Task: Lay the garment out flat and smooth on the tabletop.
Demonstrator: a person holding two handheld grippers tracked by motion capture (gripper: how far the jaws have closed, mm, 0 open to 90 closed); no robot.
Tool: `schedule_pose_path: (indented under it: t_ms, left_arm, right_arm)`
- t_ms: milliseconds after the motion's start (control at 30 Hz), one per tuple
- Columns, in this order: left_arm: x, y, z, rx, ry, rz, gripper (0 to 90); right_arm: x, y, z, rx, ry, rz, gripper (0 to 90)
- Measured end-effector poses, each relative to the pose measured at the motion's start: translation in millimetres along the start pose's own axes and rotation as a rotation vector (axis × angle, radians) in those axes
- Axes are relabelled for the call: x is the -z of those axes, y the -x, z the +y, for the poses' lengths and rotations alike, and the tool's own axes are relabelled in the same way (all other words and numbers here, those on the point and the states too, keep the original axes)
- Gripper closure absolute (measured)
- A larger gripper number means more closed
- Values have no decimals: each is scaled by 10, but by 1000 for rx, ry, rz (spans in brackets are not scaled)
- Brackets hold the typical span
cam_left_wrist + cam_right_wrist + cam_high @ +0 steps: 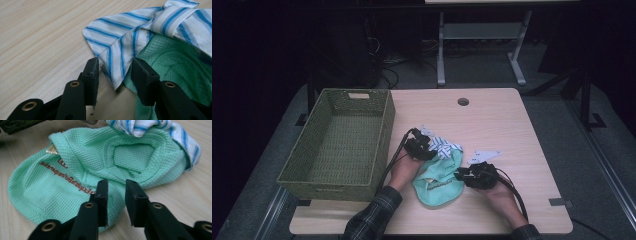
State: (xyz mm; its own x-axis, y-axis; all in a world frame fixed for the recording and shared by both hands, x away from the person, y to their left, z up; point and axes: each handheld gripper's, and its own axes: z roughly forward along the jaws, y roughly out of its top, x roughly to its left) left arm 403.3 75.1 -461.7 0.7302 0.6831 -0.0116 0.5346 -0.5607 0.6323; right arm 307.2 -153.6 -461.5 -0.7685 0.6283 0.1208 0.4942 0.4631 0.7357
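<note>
Wooden table (512,125): green cloth (437,182) near front edge, striped cloth (444,146) overlapping; basket (342,140) at left edge. Left gripper (426,150) parted around striped corner; right gripper (462,175) narrowly parted over green cloth.

Green waffle-weave cloth (75,170) near the bench's front edge carries a line of brown printed lettering, upside down in the right gripper view and too blurred to read, plus a small illegible gold tag (51,149).

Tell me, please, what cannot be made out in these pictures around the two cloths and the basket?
- Brown lettering on the mint-green waffle-weave cloth: upside down and blurred in the right gripper view, too small from above.
- Blue-striped white cloth: cut off by the frame edge in the left gripper view.
- Near inner wall of the olive woven basket: hidden behind its own rim in the high view.
</note>
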Motion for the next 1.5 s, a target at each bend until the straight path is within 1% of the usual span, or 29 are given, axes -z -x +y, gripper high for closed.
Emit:
schedule_pose_path:
  t_ms: [100, 167, 200, 333, 367, 400, 533, 567, 633, 700, 733, 767, 833, 967, 1100, 1233, 1367, 1467, 1500]
  left_arm:
    - [0, 2, 1, 1, 0, 0, 571]
    - [-1, 2, 1, 2, 0, 0, 571]
    - [-1, 2, 1, 2, 0, 1, 571]
    - [1, 1, 3, 1, -3, 4, 573]
    - [1, 0, 3, 1, -3, 4, 575]
    - [1, -1, 3, 1, -3, 3, 577]
    - [1, -4, 4, 0, -3, 4, 580]
    - [1, -3, 4, 1, -4, 4, 580]
    - [1, -2, 4, 3, -3, 3, 580]
    - [1, -1, 5, 1, -4, 4, 580]
    - [1, -2, 5, 1, -4, 4, 580]
    - [1, -2, 5, 2, -4, 4, 580]
    - [0, 1, 5, 6, -5, 4, 580]
    - [1, 0, 6, 5, -7, 5, 581]
    - [1, 2, 7, 7, -6, 3, 583]
    - [0, 0, 7, 7, -5, 2, 586]
    - [-2, -1, 6, 9, -4, 2, 590]
    - [0, -2, 9, 7, -8, 3, 590]
    - [0, -2, 9, 7, -8, 3, 591]
  right_arm:
    - [-9, 1, -4, 7, -9, -3, 860]
    - [8, 10, -4, 10, -7, -4, 879]
    - [33, 12, -3, 2, -7, -3, 882]
    - [64, 19, -7, 5, 0, -8, 888]
    - [79, 25, -9, 14, 0, -9, 888]
    - [92, 20, -9, 8, 4, -11, 888]
    - [148, 22, -23, 16, 6, -14, 888]
    - [161, 18, -29, 10, 5, -17, 888]
    - [191, 28, -44, 17, 7, -20, 891]
    - [239, 32, -62, 4, 8, -23, 892]
    - [253, 44, -70, 16, 13, -25, 892]
    - [280, 46, -82, 6, 13, -28, 892]
    - [315, 61, -102, 8, 18, -31, 892]
    - [383, 91, -164, 7, 21, -45, 892]
    - [435, 116, -246, -4, 1, -53, 892]
    - [514, 136, -295, -10, 3, -67, 893]
    - [610, 158, -352, -14, 18, -81, 895]
    - [685, 173, -439, -27, 13, -92, 896]
    - [685, 173, -439, -27, 13, -92, 896]
